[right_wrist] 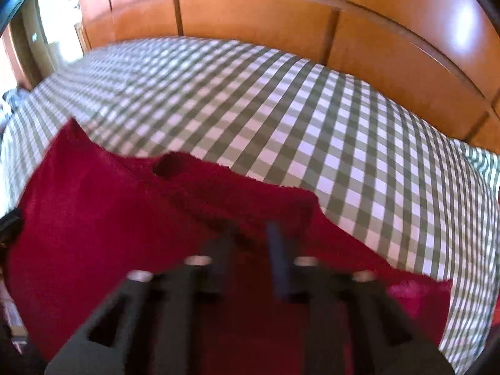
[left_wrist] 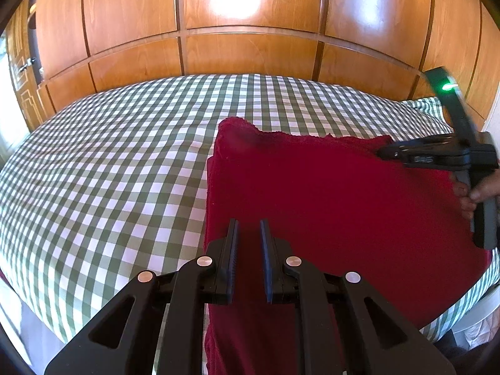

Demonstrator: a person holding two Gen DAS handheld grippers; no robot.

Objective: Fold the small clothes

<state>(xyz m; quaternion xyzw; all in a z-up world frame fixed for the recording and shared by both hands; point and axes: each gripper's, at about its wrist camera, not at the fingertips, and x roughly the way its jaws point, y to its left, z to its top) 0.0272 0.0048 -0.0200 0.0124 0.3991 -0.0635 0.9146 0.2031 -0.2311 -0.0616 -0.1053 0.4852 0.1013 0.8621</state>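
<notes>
Wooden wardrobe panels (left_wrist: 250, 53) are backing the checked bed (left_wrist: 109, 162) where your red cloth (left_wrist: 328, 203) is lying part-folded at centre right, your left claw (left_wrist: 249, 228) hovering slightly parted and empty, your right claw (left_wrist: 382, 153) seemingly pinching its far edge, further folds remaining.

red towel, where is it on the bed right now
The red towel lies on the checked bedspread at its near right side in the left wrist view, between the left gripper and the right gripper.

Left gripper (left_wrist: 249, 234): black linkage arms, silver round rivets, blue ribbed pads. Right gripper (left_wrist: 382, 153): black, green light, bare-skinned hand (left_wrist: 475, 193).
</notes>
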